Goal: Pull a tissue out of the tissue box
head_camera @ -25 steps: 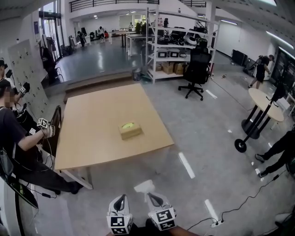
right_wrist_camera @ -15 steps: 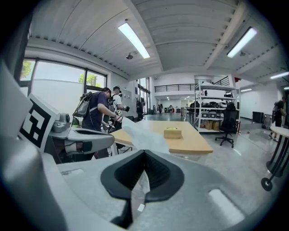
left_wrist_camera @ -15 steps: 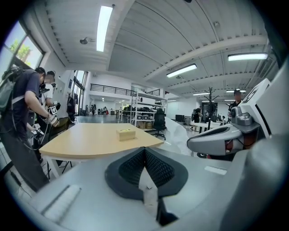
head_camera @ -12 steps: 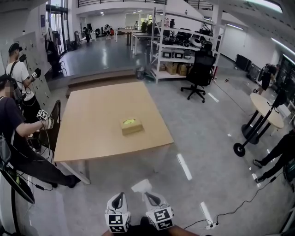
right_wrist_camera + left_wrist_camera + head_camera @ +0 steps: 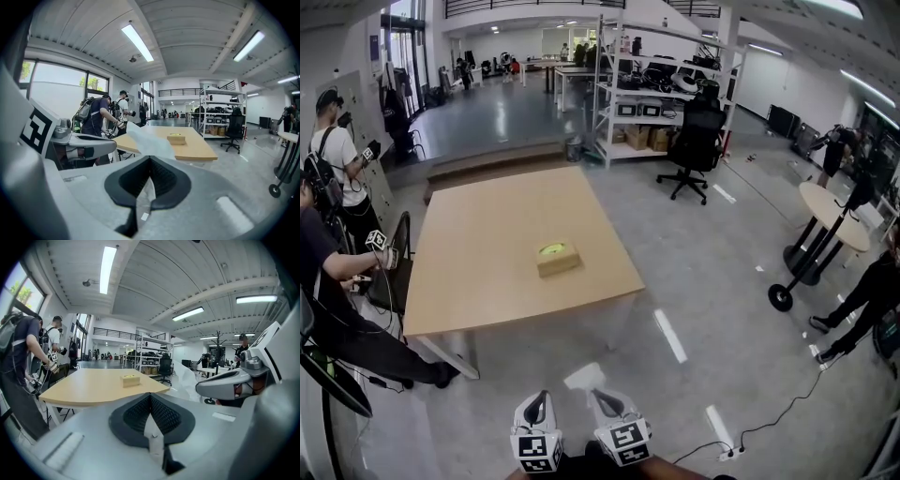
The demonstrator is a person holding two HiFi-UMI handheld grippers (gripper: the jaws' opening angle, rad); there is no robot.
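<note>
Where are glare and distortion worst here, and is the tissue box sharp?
Head view: fisheye bows the shelves, glare on the far floor, tissue box small but sharp. Left gripper view: dark round vignette, ceiling light blown out. Right gripper view: same vignette, window overexposed.

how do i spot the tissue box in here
Find the big light wooden table in the middle of the grey floor. The tissue box sits on it, right of centre: a small tan box with a yellow-green oval on top, the only thing on the tabletop.
</note>
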